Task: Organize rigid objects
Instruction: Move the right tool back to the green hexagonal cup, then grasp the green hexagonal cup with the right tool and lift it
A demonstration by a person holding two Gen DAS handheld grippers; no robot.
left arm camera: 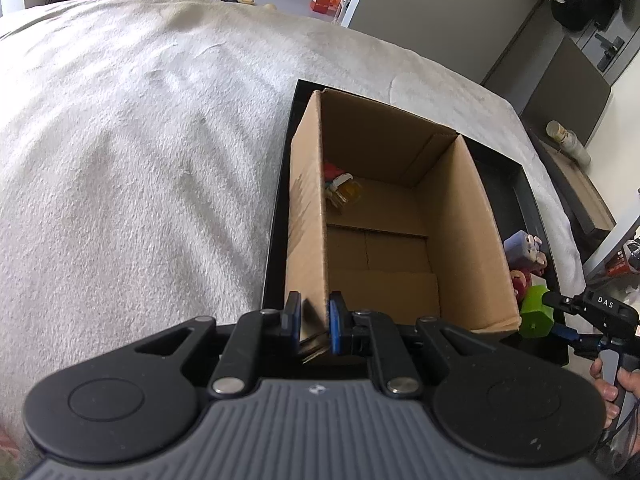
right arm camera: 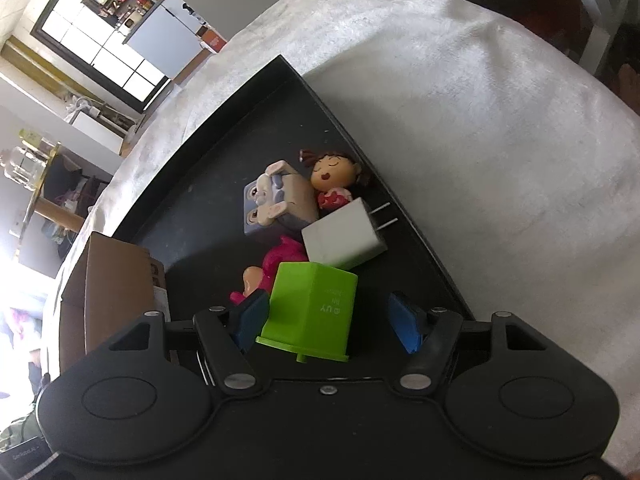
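An open cardboard box [left arm camera: 400,208] stands in a black tray [left arm camera: 280,184] on the bed. A few small toys [left arm camera: 338,188] lie in its far left corner. My left gripper [left arm camera: 314,322] is shut on the box's near left wall. My right gripper [right arm camera: 330,320] is open around a green plastic block [right arm camera: 312,312] that lies on the tray [right arm camera: 224,152]; the left pad is close to it, the right pad apart. The block also shows in the left wrist view [left arm camera: 536,312]. Beyond it lie a white charger [right arm camera: 344,240], a pink doll [right arm camera: 280,260], a sleeping-girl figure [right arm camera: 332,178] and a grey rabbit toy [right arm camera: 276,200].
The tray sits on a pale fleece blanket [left arm camera: 140,152] covering the bed. The box's side [right arm camera: 108,280] stands left of my right gripper. Furniture and a doorway lie beyond the bed edge.
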